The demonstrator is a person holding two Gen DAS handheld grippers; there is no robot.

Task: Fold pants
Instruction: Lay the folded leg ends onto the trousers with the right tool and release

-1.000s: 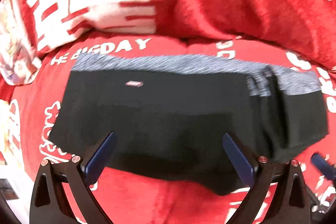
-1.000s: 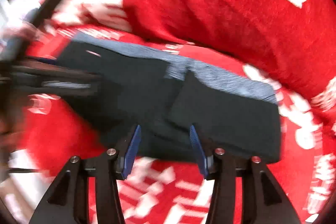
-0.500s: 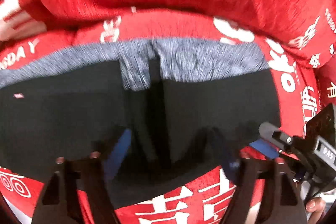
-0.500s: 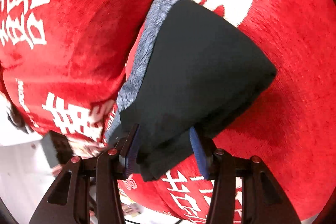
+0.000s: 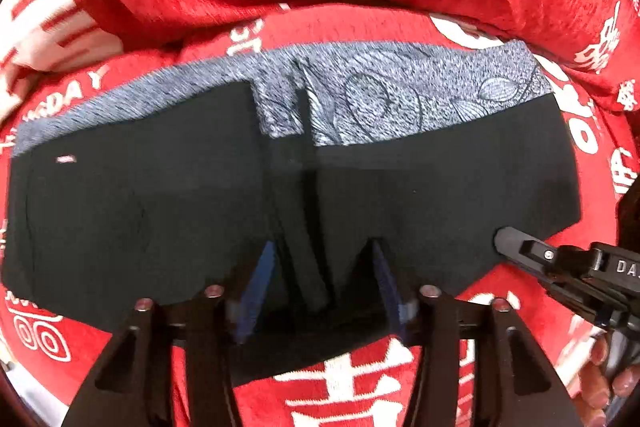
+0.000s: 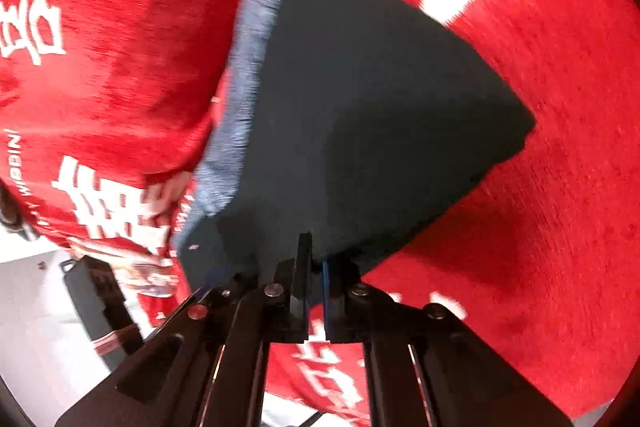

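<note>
Right gripper (image 6: pixel 316 267) now clenched on near hem of black fabric pants with grey patterned waistband (image 5: pixel 200 211); left gripper (image 5: pixel 320 291) narrowed, straddling centre fold, unclamped. Next fold likely starting.

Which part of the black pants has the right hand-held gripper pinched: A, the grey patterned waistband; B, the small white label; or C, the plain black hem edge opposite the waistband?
C: in the right wrist view the right hand-held gripper is shut on the black edge of the pants, while the grey waistband runs along the far side.
</note>
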